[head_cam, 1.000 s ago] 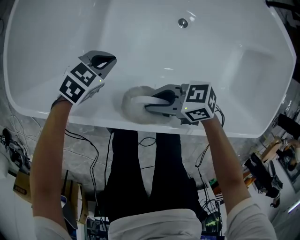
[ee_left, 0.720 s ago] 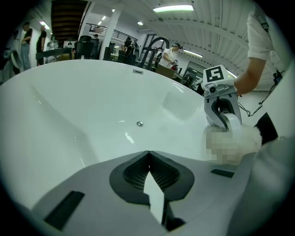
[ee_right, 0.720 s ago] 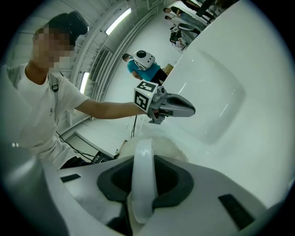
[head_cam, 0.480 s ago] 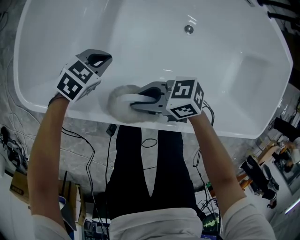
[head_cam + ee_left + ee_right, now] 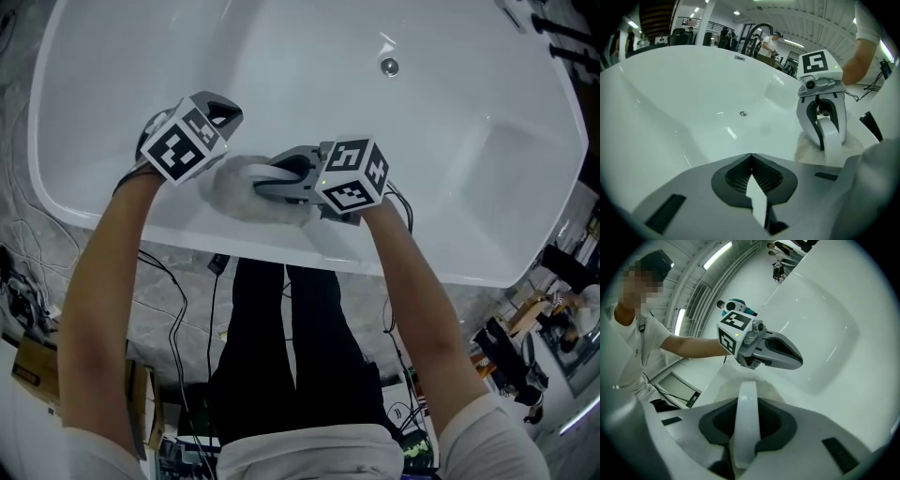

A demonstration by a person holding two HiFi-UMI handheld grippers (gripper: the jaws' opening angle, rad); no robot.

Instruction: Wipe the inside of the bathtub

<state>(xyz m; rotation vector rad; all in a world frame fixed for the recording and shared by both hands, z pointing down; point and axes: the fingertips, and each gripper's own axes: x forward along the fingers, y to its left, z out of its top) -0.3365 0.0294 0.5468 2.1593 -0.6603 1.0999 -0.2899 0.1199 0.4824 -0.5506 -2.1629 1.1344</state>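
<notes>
A: Where's the pad rn?

B: The fluffy white wiping pad (image 5: 230, 195) lies on the near inner wall of the bathtub (image 5: 487, 141). It's left of centre, just below the near rim. The drain (image 5: 389, 66) is well apart from it, far & to the right.

A: Who's got it?

B: The right gripper (image 5: 279, 178). It comes in from the right w/ jaws pointing left, clamped on the pad's white arched handle (image 5: 255, 172). The right gripper view agrees: the handle runs straight btwn the two jaws, which press on it from both sides. The fluff shows just past the tips.

A: And the left one?

B: The left gripper (image 5: 223, 112) is just beside the pad, at its left edge, tips aimed toward the far side of the tub. In the left gripper view its jaws are closed tip to tip w/ nothing btwn them. Beyond them there's only white tub wall & the drain. That view also shows the right gripper at the right, standing over the pad. Whether the left gripper's body touches the fluff, can't tell.

A: Anything else round the tub?

B: A grey marbled floor (image 5: 56, 244) on the near side, w/ black cables (image 5: 178, 291) trailing across it.
</notes>
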